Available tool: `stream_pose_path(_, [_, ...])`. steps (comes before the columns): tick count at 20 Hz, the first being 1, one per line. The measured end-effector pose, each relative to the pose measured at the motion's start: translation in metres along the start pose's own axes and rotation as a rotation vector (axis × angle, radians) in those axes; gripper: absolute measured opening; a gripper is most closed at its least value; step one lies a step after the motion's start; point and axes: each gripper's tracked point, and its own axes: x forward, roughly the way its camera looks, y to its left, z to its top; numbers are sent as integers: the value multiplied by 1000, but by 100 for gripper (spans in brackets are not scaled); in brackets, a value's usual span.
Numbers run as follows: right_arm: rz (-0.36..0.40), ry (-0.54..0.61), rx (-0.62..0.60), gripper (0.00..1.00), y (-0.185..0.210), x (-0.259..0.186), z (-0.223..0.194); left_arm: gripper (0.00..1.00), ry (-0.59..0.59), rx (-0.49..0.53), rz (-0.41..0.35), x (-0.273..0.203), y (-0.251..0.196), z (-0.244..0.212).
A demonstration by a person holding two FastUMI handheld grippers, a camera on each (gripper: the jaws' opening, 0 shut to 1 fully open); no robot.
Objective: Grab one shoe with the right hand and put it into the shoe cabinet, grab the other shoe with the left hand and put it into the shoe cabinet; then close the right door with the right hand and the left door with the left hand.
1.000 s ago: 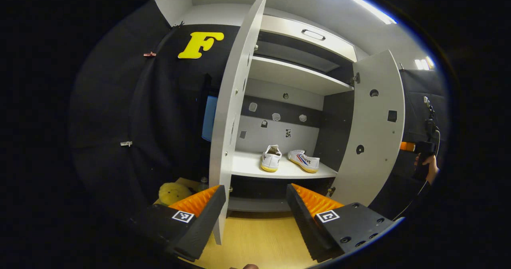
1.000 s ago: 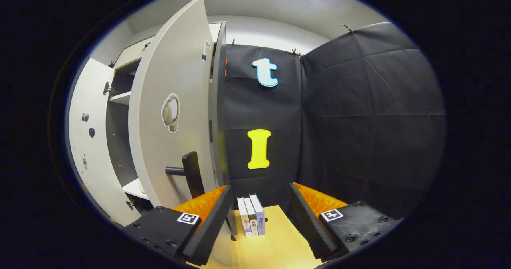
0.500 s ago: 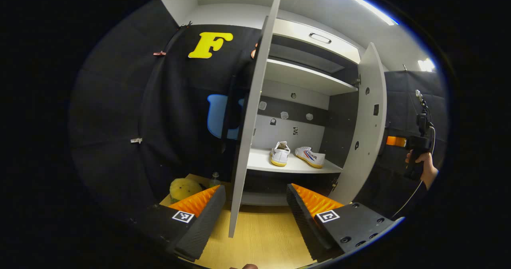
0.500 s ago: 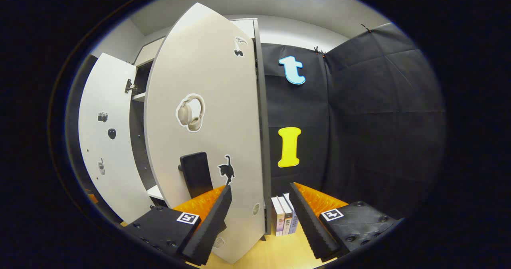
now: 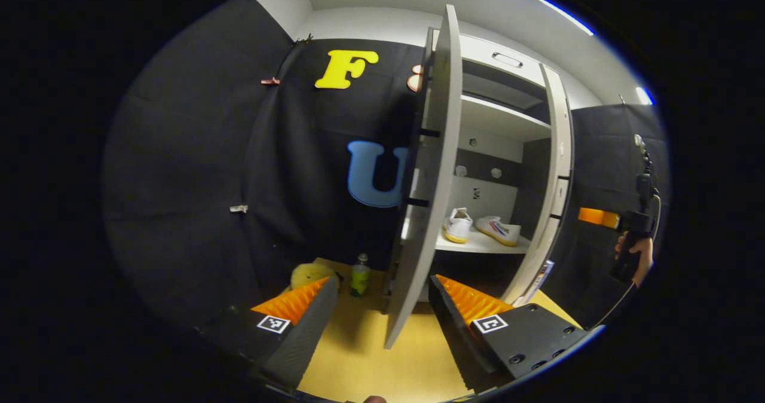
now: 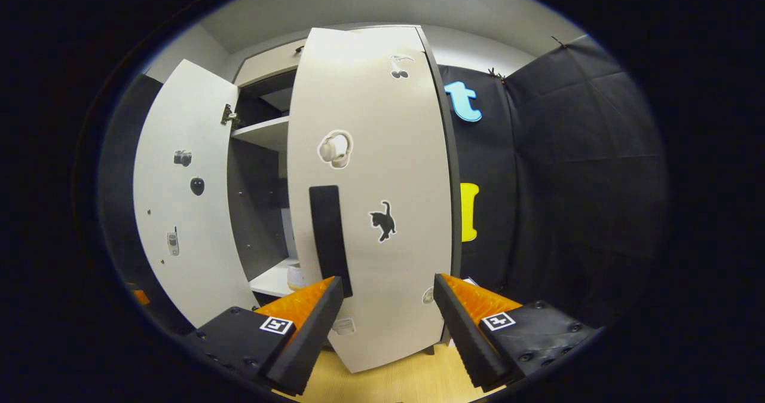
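Two white shoes (image 5: 458, 225) (image 5: 499, 229) stand side by side on the cabinet's lower shelf (image 5: 478, 245). The left door (image 5: 427, 200) stands half open and edge-on, its lower edge between the fingers of my open left gripper (image 5: 382, 281). The right door (image 5: 553, 182) is almost closed. In the right gripper view its outer face (image 6: 382, 152) with the black handle (image 6: 329, 235) sits right before my open right gripper (image 6: 387, 280); whether the fingers touch it I cannot tell. A hand (image 5: 636, 253) holds that gripper at the far right. The left door's inner face (image 6: 179, 200) stands open.
A yellow plush thing (image 5: 308, 273) and a green bottle (image 5: 360, 274) sit on the wooden floor (image 5: 358, 361) left of the cabinet. An upper shelf (image 5: 502, 119) and a top drawer (image 5: 508, 60) are above the shoes. Black cloth walls close in both sides.
The right door has swung from wide open to nearly closed, with the right gripper following it. The left gripper has moved left round the left door's edge; the opening looks narrower.
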Motion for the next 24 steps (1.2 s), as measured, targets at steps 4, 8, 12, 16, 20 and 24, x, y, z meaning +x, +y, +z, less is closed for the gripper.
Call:
stream_pose_path(4, [30,11,84,98,7,-39,-17,95,-17,34,32,28,31,33])
stream_pose_path(8, [-6,53,48,98,-8,-72,-42,95,-14,15,24,62,52,62])
stream_pose_path(12, [-57,114,66,98,-29,-103,-72,95,-30,44,26,102,63,94])
stream_pose_path(16, [-134,132,72,98,-45,-131,-104,95,-41,76,10,124,57,114])
stream_pose_path(20, [-215,166,47,98,-55,-152,-144,95,-73,89,-32,127,37,130])
stream_pose_path(24, [-171,232,3,99,-38,-156,-168,92,-92,149,-55,124,21,135])
